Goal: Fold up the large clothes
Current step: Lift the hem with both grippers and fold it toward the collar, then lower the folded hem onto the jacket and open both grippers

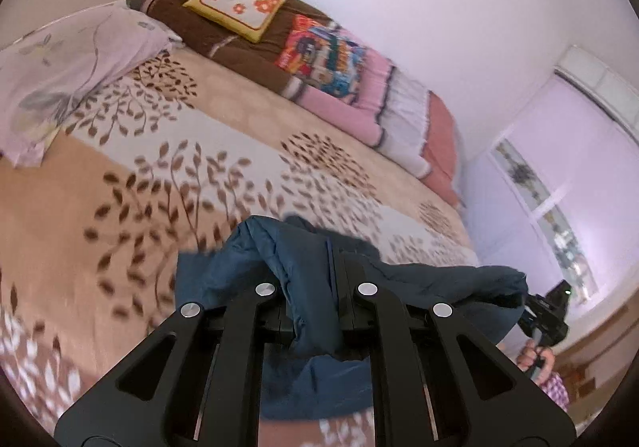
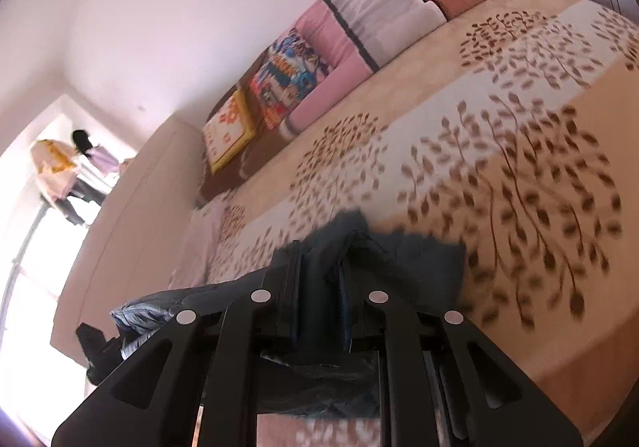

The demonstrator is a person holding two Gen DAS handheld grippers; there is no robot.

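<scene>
A dark blue garment (image 1: 303,275) hangs bunched above the bed, held up between both grippers. My left gripper (image 1: 315,279) is shut on a fold of it, and the cloth spills over the jaws and droops below them. In the left wrist view the garment stretches right toward the other gripper (image 1: 545,313), gripped by a hand (image 1: 533,359). In the right wrist view my right gripper (image 2: 319,271) is shut on the blue garment (image 2: 403,259), which bulges past the jaws and trails left toward the left gripper (image 2: 98,351).
A bed with a beige leaf-patterned blanket (image 1: 223,151) lies below. A lilac pillow (image 1: 68,68) sits at its head. Folded quilts (image 1: 383,103) and a yellow cushion (image 1: 239,2) line the wall side. A window (image 1: 559,215) is on the right; clothes (image 2: 64,171) hang by another window.
</scene>
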